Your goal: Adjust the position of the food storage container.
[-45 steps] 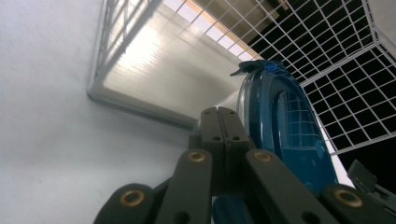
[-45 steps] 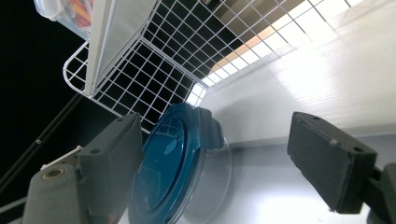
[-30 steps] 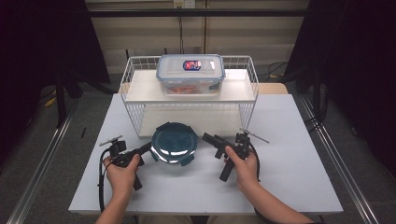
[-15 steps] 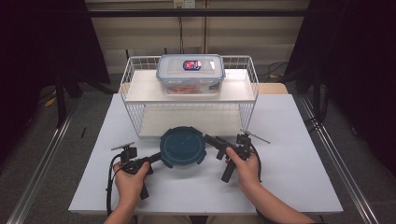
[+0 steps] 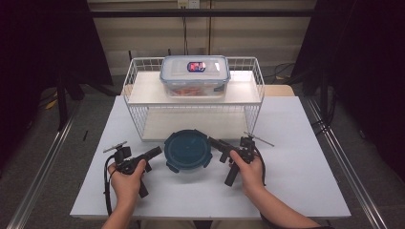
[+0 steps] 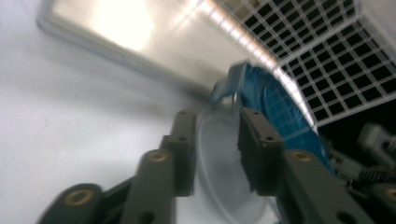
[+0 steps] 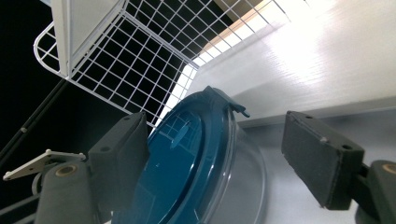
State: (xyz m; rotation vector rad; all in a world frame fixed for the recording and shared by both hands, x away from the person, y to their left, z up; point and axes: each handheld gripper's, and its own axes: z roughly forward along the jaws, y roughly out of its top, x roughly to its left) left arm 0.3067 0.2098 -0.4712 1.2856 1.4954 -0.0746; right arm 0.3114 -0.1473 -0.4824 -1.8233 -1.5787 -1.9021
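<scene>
Counter: white wire rack at the back, a clear lidded box on its top shelf; the red-and-blue label is too small to read. Round container with blue lid sits just before the rack, between your hands. Your right gripper straddles its right edge, jaws wide and just closing a little, pads not pressing. Your left gripper has just been opening; jaws part-open at the container's left rim, clear wall between them. Both forearms enter from below, hands low on the counter.
</scene>
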